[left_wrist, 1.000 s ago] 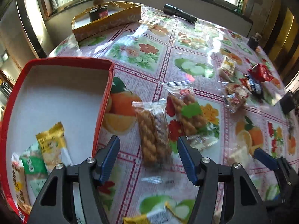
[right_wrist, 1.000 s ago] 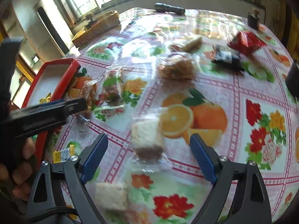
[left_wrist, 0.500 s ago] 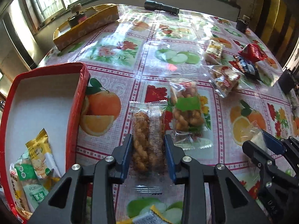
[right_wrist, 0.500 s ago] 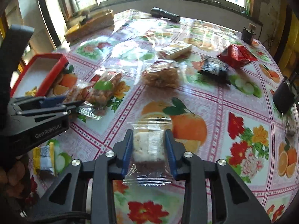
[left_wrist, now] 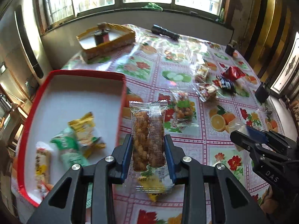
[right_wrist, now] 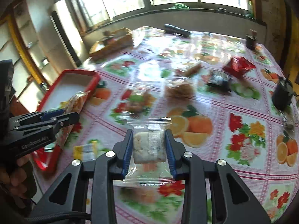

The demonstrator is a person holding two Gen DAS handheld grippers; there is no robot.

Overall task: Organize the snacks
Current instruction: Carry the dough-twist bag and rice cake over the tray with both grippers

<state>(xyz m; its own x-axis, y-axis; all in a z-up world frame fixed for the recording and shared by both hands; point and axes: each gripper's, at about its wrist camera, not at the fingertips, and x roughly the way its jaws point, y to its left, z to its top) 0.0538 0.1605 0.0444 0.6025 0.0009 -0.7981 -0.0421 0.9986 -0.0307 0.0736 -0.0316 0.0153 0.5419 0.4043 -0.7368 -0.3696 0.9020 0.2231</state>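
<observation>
My left gripper (left_wrist: pixel 148 145) is shut on a clear pack of twisted fried dough (left_wrist: pixel 147 136) and holds it above the table, just right of the red tray (left_wrist: pixel 82 72). The tray holds a yellow pack (left_wrist: pixel 84 128), a green pack (left_wrist: pixel 69 149) and another at its near end. My right gripper (right_wrist: pixel 149 145) is shut on a clear pack with a pale cake square (right_wrist: pixel 148 145), lifted over the table. The left gripper also shows in the right wrist view (right_wrist: pixel 61 118), beside the tray (right_wrist: pixel 93 75).
On the flowered tablecloth (left_wrist: pixel 186 145) lie a nut pack (left_wrist: pixel 184 110), a clear pack (left_wrist: pixel 206 91), a black pack (left_wrist: pixel 225 83), a red pack (left_wrist: pixel 234 72) and a small yellow pack (left_wrist: pixel 155 192). A yellow box (left_wrist: pixel 106 41) and a torch (left_wrist: pixel 165 32) lie at the far edge.
Both grippers closed on their packs and have lifted them off the table. The left one has moved toward the red tray.
</observation>
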